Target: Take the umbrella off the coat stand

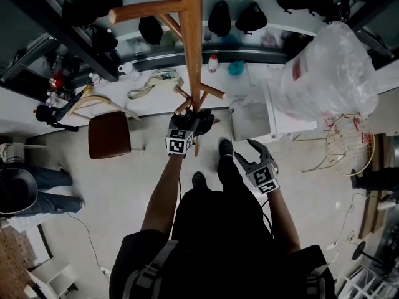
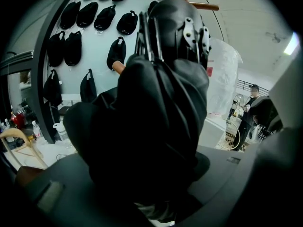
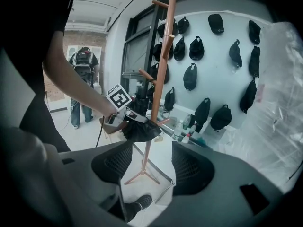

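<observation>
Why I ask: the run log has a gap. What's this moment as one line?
left gripper: shut on umbrella | umbrella: folded, at coat stand | right gripper: open, empty

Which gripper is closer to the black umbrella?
Left. The left gripper is clamped on the umbrella, right against the coat stand. The right gripper is open and empty, held back off to the side, not touching it.

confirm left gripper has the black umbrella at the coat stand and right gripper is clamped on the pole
No: the right gripper view shows the right gripper open and empty, clear of the pole. The left gripper does hold the black umbrella at the coat stand.
</observation>
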The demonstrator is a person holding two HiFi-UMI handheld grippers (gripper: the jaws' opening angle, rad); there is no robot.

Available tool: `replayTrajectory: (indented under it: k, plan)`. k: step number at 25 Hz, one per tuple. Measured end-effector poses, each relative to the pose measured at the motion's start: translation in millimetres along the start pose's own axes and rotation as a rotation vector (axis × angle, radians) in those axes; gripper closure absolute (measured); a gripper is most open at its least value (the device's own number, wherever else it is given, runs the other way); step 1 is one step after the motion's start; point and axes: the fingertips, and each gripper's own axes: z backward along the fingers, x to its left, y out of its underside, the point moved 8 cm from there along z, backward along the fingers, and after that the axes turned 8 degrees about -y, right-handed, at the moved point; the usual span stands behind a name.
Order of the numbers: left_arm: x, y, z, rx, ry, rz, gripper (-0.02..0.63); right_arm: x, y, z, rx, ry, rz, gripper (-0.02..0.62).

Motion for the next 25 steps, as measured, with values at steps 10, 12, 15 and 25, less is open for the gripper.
replayTrajectory:
  k: [10, 12, 15, 25]
  plan:
    - [7, -4, 15, -0.015, -0.009, -0.018, 0.365, 7, -2, 1, -0.006, -0.002, 0.006, 0.331]
    - [9, -3, 17, -0.015, -0.014, -0.017, 0.365, 8, -1, 1, -0.005, -0.004, 0.007, 0.331]
    - [10, -3, 20, -0.019, -0.015, -0.021, 0.365, 10, -1, 1, -0.012, 0.004, 0.013, 0.331]
    - [11, -6, 32, -0.025, 0.005, -0.059, 0.365, 18, -5, -2, -0.016, 0.0, 0.01, 0.331]
